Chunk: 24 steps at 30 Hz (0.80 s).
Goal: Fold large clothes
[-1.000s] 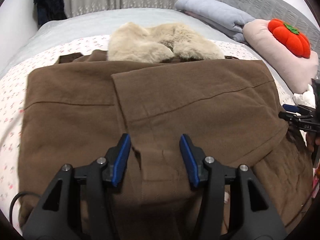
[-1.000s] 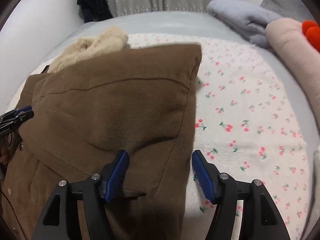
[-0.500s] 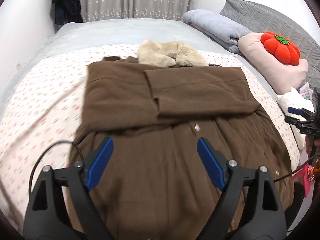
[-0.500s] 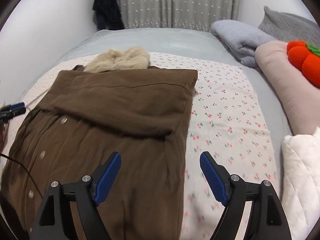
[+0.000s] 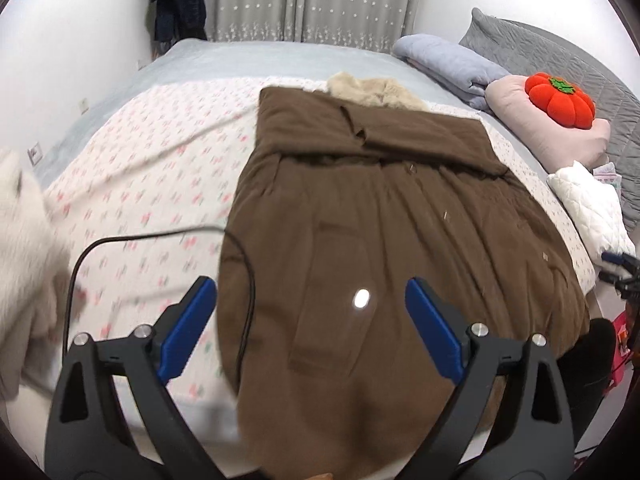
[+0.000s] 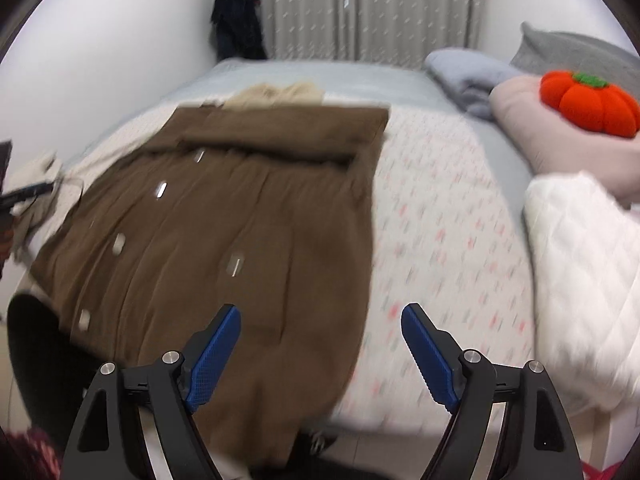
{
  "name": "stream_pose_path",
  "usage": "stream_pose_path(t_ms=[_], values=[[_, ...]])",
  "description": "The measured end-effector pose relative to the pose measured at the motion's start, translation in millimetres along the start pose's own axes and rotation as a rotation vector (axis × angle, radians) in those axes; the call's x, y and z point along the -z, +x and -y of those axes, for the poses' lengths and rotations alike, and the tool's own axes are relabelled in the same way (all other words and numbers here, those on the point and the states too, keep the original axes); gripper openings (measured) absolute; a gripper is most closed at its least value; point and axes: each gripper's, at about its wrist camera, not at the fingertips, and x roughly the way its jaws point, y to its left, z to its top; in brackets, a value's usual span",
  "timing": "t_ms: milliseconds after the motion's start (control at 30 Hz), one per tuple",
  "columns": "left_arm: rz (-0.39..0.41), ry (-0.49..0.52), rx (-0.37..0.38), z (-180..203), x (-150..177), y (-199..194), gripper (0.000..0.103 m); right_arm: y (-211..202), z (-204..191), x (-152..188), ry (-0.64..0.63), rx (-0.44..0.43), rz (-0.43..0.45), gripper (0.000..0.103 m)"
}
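- Brown coat [image 5: 380, 240] lies on bed [image 5: 160, 168], long axis 12-to-6, hem nearest both tongs.
- Left tongs [image 5: 312, 320] opening, empty, over hem.
- Right tongs [image 6: 320, 344] apart, empty, astride the 3 o'clock edge.

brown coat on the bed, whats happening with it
A person with a handheld tool in each hand is folding the brown coat spread on the floral bedsheet. Its sleeves are folded across the chest, below the fur collar. Neither tool holds the coat: the left tool is opening above the lower part of the coat, and the right tool is open over the coat's right edge. The bottom hem hangs over the bed's edge, not yet folded up.
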Motion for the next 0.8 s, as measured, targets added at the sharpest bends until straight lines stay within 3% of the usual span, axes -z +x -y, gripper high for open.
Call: stream_pose_path(t_ms=[167,367,533,667,800], values=[[-0.074,-0.080,0.042,-33,30,-4,0.095,2,-2,27,0.062,-0.119,-0.032,0.084],[-0.117,-0.211,0.208,-73,50,1,0.095,15,13,23,0.156,-0.239,-0.038,0.084],[-0.090,-0.333,0.166,-106,57,-5,0.095,38,46,14,0.345,-0.318,-0.082,0.084],[-0.096,-0.332,0.085,-112,61,-29,0.095,42,66,17,0.461,-0.318,-0.098,0.084],[0.052,-0.269,0.024,-106,62,-96,0.095,18,73,15,0.449,-0.286,-0.044,0.084]])
